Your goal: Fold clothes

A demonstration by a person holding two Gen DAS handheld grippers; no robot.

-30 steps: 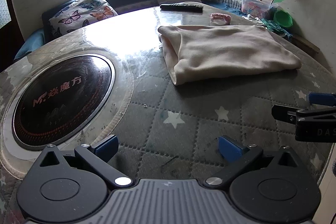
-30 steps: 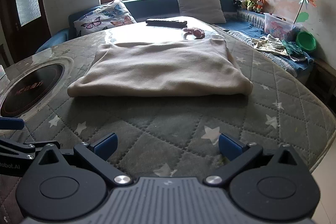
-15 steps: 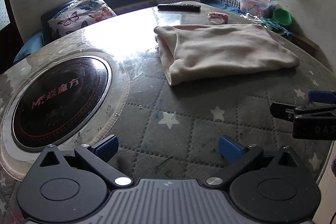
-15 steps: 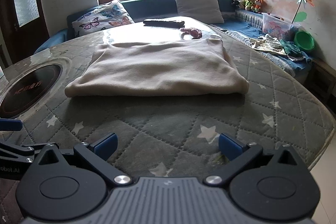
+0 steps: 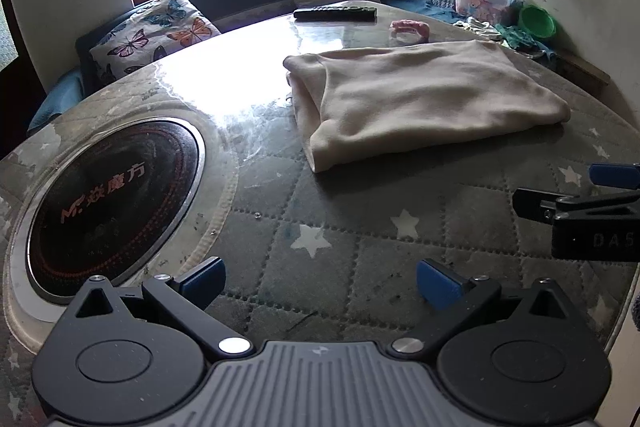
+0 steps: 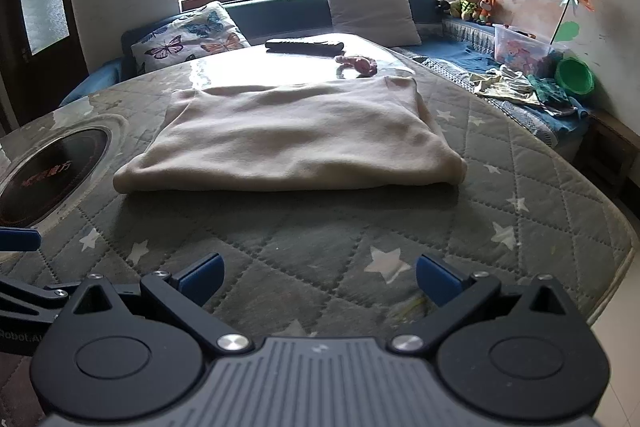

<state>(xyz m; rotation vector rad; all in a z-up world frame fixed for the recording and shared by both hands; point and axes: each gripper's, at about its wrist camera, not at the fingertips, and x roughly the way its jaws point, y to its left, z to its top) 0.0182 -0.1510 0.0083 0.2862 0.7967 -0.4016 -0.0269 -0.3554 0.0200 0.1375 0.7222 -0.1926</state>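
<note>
Cream garment [image 6: 288,135], already folded into a thick rectangle, lies on the quilted star-print table cover [image 6: 320,239]. In the right wrist view it sits mid-frame, straight ahead of the tool. In the left wrist view it sits in the upper right of the frame.

Left gripper [image 5: 318,281]: blue pads spread wide, nothing between them, hovering over bare quilt at the lower centre of its view. Right gripper [image 6: 318,277]: likewise spread and empty, well short of the cloth's near edge. Neither touches the garment.

Key relation: the bundle's long axis runs left to right across the right wrist view, with the rounded folded edge facing that tool. The right gripper is squarely in front of it and looks the nearer. From the left gripper the garment lies ahead and to the right, its near corner [image 5: 320,163] pointing toward the tool.

Judgement: folding looks close to finished. Any further half-fold would probably lift one short end and carry it along the long axis to the other.

Other things: black induction hob [image 5: 108,195] set in the table, left of the cloth. Remote control [image 6: 304,45] and a small pink object [image 6: 358,63] beyond it, near the far edge. Butterfly cushion [image 5: 154,35] on the bench behind.
</note>
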